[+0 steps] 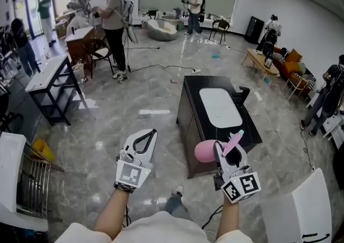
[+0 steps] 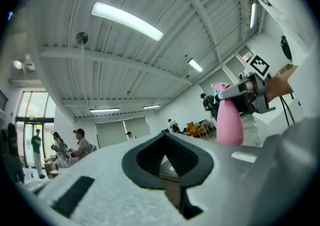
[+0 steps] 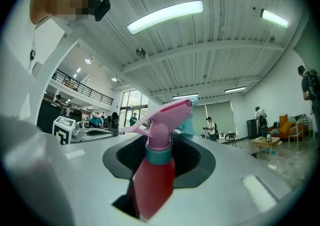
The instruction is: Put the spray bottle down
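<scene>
A pink spray bottle (image 1: pixel 204 151) with a teal collar and pink trigger head is held off the floor, and my right gripper (image 1: pixel 230 153) is shut on its neck. In the right gripper view the bottle (image 3: pixel 154 180) stands upright between the jaws, its trigger above the gripper (image 3: pixel 160 145). My left gripper (image 1: pixel 144 141) is level beside it to the left, its tips meeting with nothing between them. The left gripper view shows its own closed jaws (image 2: pixel 166 137), with the bottle (image 2: pixel 229 120) and the right gripper (image 2: pixel 250 92) off to the right.
A dark low table (image 1: pixel 191 102) with a white inset basin (image 1: pixel 220 107) stands just ahead of the bottle. White chairs (image 1: pixel 301 209) flank me at the bottom corners. A wire rack (image 1: pixel 32 183) is at the lower left. Cables cross the grey floor; several people stand farther off.
</scene>
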Tool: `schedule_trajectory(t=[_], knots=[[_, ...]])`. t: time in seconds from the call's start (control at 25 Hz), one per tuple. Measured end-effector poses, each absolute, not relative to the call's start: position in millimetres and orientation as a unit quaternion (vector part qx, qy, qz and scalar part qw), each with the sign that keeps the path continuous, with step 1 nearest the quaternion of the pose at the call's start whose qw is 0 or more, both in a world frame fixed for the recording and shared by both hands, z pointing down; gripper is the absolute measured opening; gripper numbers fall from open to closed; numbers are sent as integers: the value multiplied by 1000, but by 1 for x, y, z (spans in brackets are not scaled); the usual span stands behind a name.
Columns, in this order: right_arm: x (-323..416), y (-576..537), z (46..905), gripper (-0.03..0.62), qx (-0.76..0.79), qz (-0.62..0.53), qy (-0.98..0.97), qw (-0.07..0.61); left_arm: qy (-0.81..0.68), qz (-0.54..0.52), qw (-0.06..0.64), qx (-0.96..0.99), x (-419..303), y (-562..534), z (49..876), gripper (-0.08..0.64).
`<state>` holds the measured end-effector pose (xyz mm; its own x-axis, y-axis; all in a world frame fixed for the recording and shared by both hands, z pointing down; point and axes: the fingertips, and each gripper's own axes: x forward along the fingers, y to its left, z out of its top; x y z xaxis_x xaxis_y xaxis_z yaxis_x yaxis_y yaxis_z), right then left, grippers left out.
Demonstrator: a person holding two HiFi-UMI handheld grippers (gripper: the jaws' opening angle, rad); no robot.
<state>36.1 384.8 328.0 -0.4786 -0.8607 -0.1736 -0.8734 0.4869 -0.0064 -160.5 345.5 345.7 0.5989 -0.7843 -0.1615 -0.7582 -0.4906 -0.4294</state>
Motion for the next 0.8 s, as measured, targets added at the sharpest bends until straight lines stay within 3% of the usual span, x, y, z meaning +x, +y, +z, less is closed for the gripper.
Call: schedule_trajectory(t=[0.16,0.56,0.8], knots=[[59,313,330,152,-496,41,864,77,447,-13,189,-874,-134,273,350,5],[113,153,317,152,-480,40,874,63,445,2,181,-877,-74,116,335,5],[137,88,316,152,-470,40,879,61,445,-7,142,-884,-45,55,345,5]])
